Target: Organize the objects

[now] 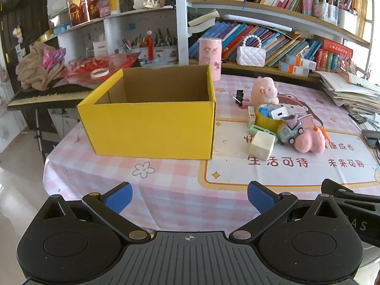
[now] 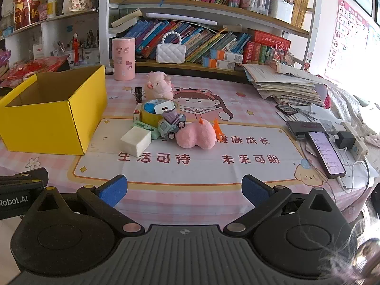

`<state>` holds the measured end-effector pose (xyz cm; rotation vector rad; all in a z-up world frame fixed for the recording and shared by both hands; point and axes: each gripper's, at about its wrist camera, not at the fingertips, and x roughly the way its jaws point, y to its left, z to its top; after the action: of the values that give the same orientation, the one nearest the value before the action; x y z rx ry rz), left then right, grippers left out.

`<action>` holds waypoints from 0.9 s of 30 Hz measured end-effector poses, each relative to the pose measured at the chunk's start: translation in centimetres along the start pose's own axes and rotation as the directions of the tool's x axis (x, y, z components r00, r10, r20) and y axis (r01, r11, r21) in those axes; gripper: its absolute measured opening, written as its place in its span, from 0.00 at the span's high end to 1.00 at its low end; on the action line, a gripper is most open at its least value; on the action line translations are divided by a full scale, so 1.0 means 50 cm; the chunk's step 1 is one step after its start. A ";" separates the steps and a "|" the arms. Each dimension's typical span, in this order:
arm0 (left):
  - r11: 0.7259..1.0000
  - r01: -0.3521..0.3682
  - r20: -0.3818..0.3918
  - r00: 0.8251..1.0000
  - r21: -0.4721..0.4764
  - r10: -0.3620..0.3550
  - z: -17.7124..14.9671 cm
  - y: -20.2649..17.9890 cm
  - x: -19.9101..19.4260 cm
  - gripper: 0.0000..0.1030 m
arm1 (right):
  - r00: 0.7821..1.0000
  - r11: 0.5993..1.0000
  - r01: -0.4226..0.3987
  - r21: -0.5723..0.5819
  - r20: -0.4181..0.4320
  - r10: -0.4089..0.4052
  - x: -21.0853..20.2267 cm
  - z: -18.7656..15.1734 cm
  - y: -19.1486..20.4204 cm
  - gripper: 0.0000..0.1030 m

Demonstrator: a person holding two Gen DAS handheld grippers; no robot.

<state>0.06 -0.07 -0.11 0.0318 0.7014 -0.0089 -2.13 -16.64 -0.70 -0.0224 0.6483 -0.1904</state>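
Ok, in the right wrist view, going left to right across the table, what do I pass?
Yellow box → cream block → toy truck → pink heart-shaped plush → lit phone. The clustered tape roll, charger and pig plush overlap, so they are left out.

Right gripper (image 2: pixel 182 191) jaws wide apart, nothing between the blue pads (image 2: pixel 113 190), hovering over near edge of the pink checked tablecloth (image 2: pixel 166 197). Yellow box (image 2: pixel 47 123) at left, open top, looks empty inside. Just right of it a clutter pile: white block (image 2: pixel 135 141) in front, green item (image 2: pixel 146 128) behind it, yellow tape roll (image 2: pixel 149 116) holding a white charger (image 2: pixel 163 108), toy truck (image 2: pixel 171 124) leaning on the roll, pink heart plush (image 2: pixel 196 136) touching the truck. Pink pig plush (image 2: pixel 159 85) and black binder clip (image 2: pixel 139 93) behind. Phone (image 2: pixel 326 154) at right edge, cable attached. Pink canister (image 2: pixel 123 58) at back. Part of the other gripper at far left.
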 end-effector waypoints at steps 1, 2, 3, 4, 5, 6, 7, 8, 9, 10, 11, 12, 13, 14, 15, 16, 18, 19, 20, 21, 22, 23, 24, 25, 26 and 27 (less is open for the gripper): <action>1.000 -0.001 0.000 1.000 0.002 0.001 0.000 0.000 0.000 0.00 | 1.000 1.000 0.001 0.001 -0.001 -0.001 -0.002 -0.001 0.002 0.00; 1.000 -0.003 0.000 1.000 0.005 0.003 -0.001 -0.001 0.000 0.00 | 1.000 1.000 0.002 0.001 -0.002 -0.002 -0.002 -0.001 0.002 0.00; 1.000 -0.003 -0.001 1.000 0.006 0.003 -0.001 0.000 0.001 0.00 | 1.000 1.000 0.002 0.002 -0.003 -0.002 -0.001 0.001 -0.001 0.00; 1.000 -0.003 -0.003 1.000 0.006 0.003 0.000 0.001 0.000 0.00 | 1.000 1.000 0.002 0.001 -0.004 -0.002 0.002 0.000 -0.006 0.00; 1.000 -0.002 -0.004 1.000 0.005 0.002 0.001 0.001 0.001 0.00 | 1.000 1.000 0.001 0.001 -0.004 -0.001 0.003 -0.001 -0.007 0.00; 1.000 -0.002 -0.006 1.000 0.003 0.002 0.001 0.002 0.002 0.00 | 1.000 1.000 0.000 0.001 -0.004 0.000 0.003 -0.001 -0.007 0.00; 1.000 -0.002 -0.008 1.000 0.003 0.002 0.000 0.003 0.002 0.00 | 1.000 1.000 0.000 0.001 -0.005 0.000 0.004 -0.001 -0.007 0.00; 1.000 -0.002 -0.009 1.000 0.003 0.002 0.000 0.003 0.003 0.00 | 1.000 1.000 -0.001 0.000 -0.006 0.001 0.005 -0.001 -0.006 0.00; 1.000 -0.002 -0.011 1.000 0.002 0.002 0.000 0.004 0.004 0.00 | 1.000 1.000 -0.001 -0.001 -0.007 0.001 0.006 -0.001 -0.005 0.00; 1.000 -0.001 -0.012 1.000 0.002 0.002 0.000 0.005 0.005 0.00 | 1.000 1.000 -0.001 -0.002 -0.009 0.001 0.007 -0.002 -0.004 0.00; 1.000 -0.001 -0.014 1.000 0.001 0.001 0.000 0.005 0.006 0.00 | 1.000 1.000 -0.001 -0.002 -0.010 0.001 0.008 -0.002 -0.004 0.00; 1.000 -0.001 -0.014 1.000 0.002 0.001 0.001 0.005 0.006 0.00 | 1.000 1.000 -0.002 -0.002 -0.011 0.001 0.010 -0.002 -0.003 0.00; 1.000 0.000 -0.015 1.000 0.003 0.000 0.001 0.006 0.007 0.00 | 1.000 1.000 -0.002 -0.002 -0.013 0.002 0.010 0.001 -0.003 0.00; 1.000 0.000 -0.015 1.000 0.004 0.000 0.002 0.006 0.007 0.00 | 1.000 1.000 -0.001 -0.002 -0.012 0.001 0.010 0.000 -0.003 0.00; 1.000 0.000 -0.016 1.000 0.005 0.000 0.003 0.005 0.008 0.00 | 1.000 1.000 -0.001 -0.002 -0.012 0.001 0.010 0.000 -0.002 0.00; 1.000 -0.001 -0.017 1.000 0.006 0.001 0.003 0.005 0.009 0.00 | 1.000 1.000 -0.002 -0.002 -0.012 0.002 0.011 0.000 -0.002 0.00; 1.000 -0.001 -0.018 1.000 0.008 0.001 0.003 0.004 0.011 0.00 | 1.000 1.000 -0.001 -0.002 -0.012 0.001 0.011 0.001 -0.002 0.00; 1.000 -0.001 -0.019 1.000 0.008 0.001 0.004 0.005 0.012 0.00 | 1.000 1.000 -0.002 -0.002 -0.012 0.002 0.012 0.001 -0.002 0.00; 1.000 -0.001 -0.020 1.000 0.008 0.001 0.004 0.005 0.013 0.00 | 1.000 1.000 -0.002 -0.002 -0.012 0.002 0.012 0.001 -0.002 0.00; 1.000 0.000 -0.020 1.000 0.008 0.000 0.004 0.005 0.013 0.00 | 1.000 1.000 -0.002 -0.003 -0.013 0.002 0.014 0.001 -0.001 0.00; 1.000 0.000 -0.020 1.000 0.008 0.000 0.004 0.005 0.013 0.00 | 1.000 1.000 -0.002 -0.003 -0.013 0.002 0.014 0.001 0.000 0.00; 1.000 -0.001 -0.019 1.000 0.008 0.001 0.004 0.005 0.013 0.00 | 1.000 1.000 -0.002 -0.003 -0.013 0.002 0.016 0.002 0.000 0.00; 1.000 -0.001 -0.019 1.000 0.008 0.001 0.004 0.005 0.013 0.00 | 1.000 1.000 -0.002 -0.003 -0.013 0.002 0.017 0.001 0.001 0.00; 1.000 0.000 -0.019 1.000 0.008 0.000 0.004 0.005 0.013 0.00 | 1.000 1.000 -0.002 -0.003 -0.013 0.002 0.016 0.002 0.000 0.00; 1.000 0.000 -0.020 1.000 0.007 0.000 0.004 0.005 0.013 0.00 | 1.000 1.000 -0.002 -0.003 -0.014 0.002 0.016 0.003 0.000 0.00; 1.000 0.001 -0.020 1.000 0.007 0.000 0.005 0.005 0.014 0.00 | 1.000 1.000 -0.002 -0.003 -0.014 0.002 0.016 0.003 0.000 0.00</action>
<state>0.74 0.16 -0.36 0.0390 0.7213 -0.0117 -1.44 -16.78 -1.05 -0.0237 0.6625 -0.1882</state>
